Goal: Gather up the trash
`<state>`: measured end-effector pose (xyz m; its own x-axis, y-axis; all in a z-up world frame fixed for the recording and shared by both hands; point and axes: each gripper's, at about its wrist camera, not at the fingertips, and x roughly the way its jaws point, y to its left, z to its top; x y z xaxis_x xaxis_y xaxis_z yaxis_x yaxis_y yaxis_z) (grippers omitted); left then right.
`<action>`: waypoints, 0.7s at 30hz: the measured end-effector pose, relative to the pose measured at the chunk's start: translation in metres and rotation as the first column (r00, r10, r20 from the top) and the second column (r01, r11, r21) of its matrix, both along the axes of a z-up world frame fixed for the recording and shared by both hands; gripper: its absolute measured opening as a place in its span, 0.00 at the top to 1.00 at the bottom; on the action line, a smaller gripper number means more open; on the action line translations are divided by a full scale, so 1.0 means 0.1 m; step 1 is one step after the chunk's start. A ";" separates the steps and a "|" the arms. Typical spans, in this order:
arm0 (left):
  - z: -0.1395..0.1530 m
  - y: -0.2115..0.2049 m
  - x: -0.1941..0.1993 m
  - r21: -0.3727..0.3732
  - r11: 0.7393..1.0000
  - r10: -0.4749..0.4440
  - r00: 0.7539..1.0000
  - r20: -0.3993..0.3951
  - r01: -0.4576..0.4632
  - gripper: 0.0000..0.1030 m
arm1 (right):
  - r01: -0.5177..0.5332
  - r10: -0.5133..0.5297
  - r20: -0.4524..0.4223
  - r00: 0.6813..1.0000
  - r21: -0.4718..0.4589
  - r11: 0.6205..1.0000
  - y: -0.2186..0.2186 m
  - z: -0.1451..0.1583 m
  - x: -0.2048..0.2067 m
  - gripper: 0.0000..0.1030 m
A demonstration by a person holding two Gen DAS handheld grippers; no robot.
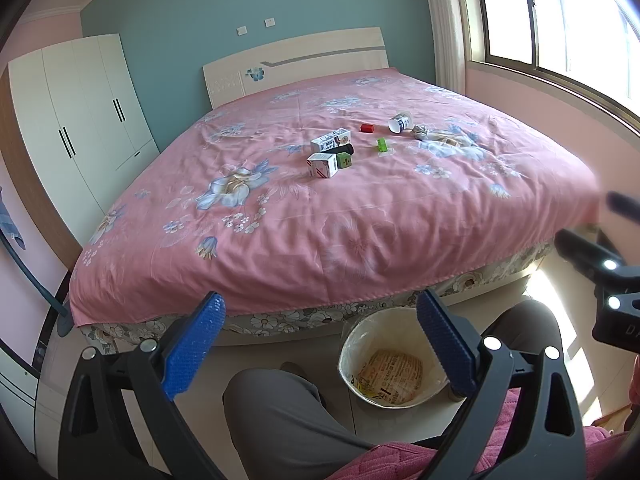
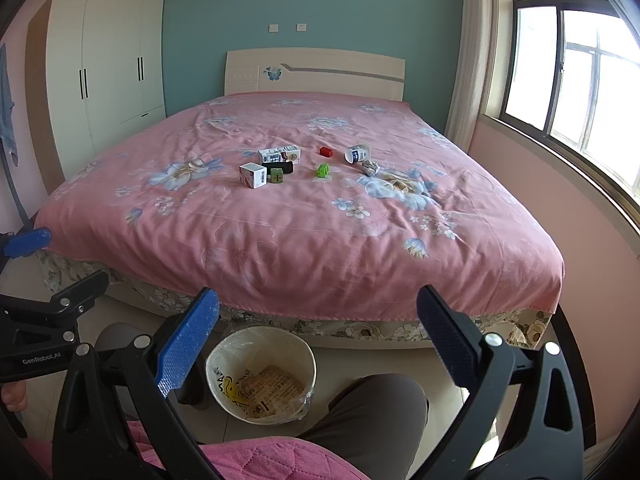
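pink floral bed with cartons, cup, small blocks

"GenRobot.AI" is printed on the left hand-held gripper; box labels are unreadable.

The left gripper is held level with its two blue-padded fingers spread wide and nothing between them. The right gripper sits beside it, fingers equally wide apart and bare. Below them the person's knees in grey trousers are bent.
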<state>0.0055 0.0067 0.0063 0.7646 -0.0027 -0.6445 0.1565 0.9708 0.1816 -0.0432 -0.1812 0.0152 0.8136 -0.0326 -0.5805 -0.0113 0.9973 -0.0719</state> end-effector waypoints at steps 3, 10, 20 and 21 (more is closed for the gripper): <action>0.00 0.00 0.00 0.001 1.000 0.001 1.000 0.000 -0.001 0.05 | 0.001 -0.001 0.000 1.000 0.000 1.000 0.00 0.00 0.00 0.06; 0.00 0.00 0.00 -0.001 1.000 0.001 1.000 0.000 -0.001 0.05 | 0.001 -0.001 -0.001 1.000 0.000 1.000 -0.01 0.00 0.00 0.06; 0.00 0.00 0.00 0.000 1.000 0.001 1.000 -0.002 -0.001 0.05 | 0.001 -0.001 -0.002 1.000 0.000 1.000 0.00 -0.01 0.00 0.06; -0.01 -0.01 -0.01 0.000 1.000 0.001 1.000 -0.001 -0.001 0.05 | 0.001 -0.001 -0.001 1.000 0.000 1.000 0.00 -0.01 0.00 0.06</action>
<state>0.0044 0.0056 0.0058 0.7640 -0.0021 -0.6453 0.1557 0.9711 0.1811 -0.0431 -0.1807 0.0146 0.8127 -0.0329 -0.5817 -0.0107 0.9974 -0.0714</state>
